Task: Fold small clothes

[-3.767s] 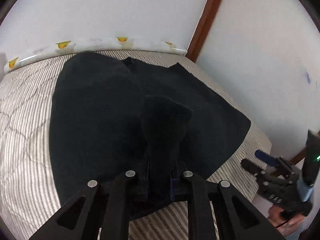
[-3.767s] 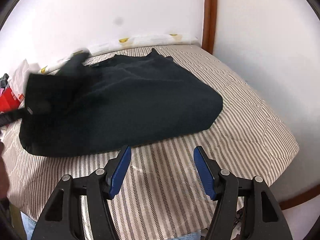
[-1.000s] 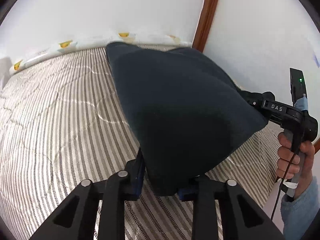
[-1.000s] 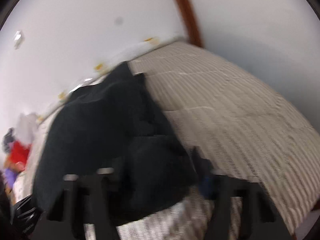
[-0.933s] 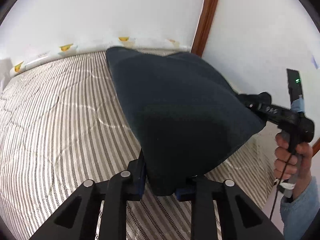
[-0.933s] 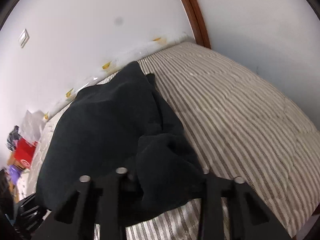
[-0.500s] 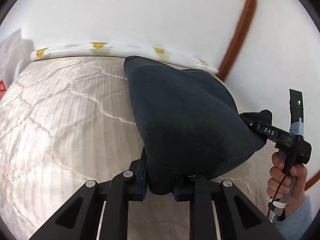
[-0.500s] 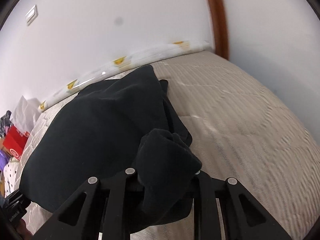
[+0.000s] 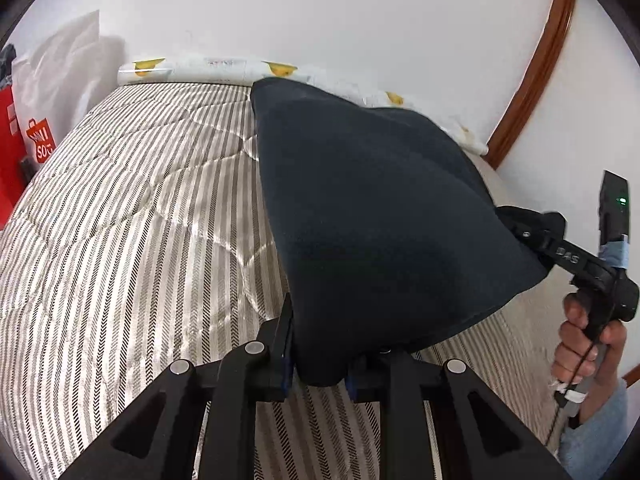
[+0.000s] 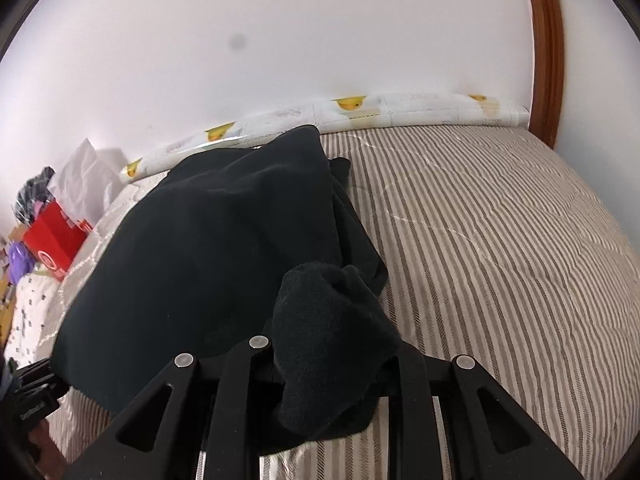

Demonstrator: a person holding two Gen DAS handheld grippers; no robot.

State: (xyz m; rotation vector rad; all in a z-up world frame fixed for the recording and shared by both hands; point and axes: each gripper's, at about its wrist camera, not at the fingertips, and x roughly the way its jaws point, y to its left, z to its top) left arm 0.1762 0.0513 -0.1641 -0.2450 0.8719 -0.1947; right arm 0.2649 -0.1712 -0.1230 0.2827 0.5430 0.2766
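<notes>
Left tongs (image 9: 318, 364) and right tongs (image 10: 332, 372), both clamped on cloth.

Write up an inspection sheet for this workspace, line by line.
Surface: striped quilt on a bed.
Job's things: one dark garment, lifted at its near edge.
Clutter: red bag and white bag at the bed's left side.
Grippers: left gripper and right gripper each shut on the garment.
Cables: thin black cable hanging by the right hand.
Surroundings: white walls, brown wooden trim, duck-print bolster.
</notes>
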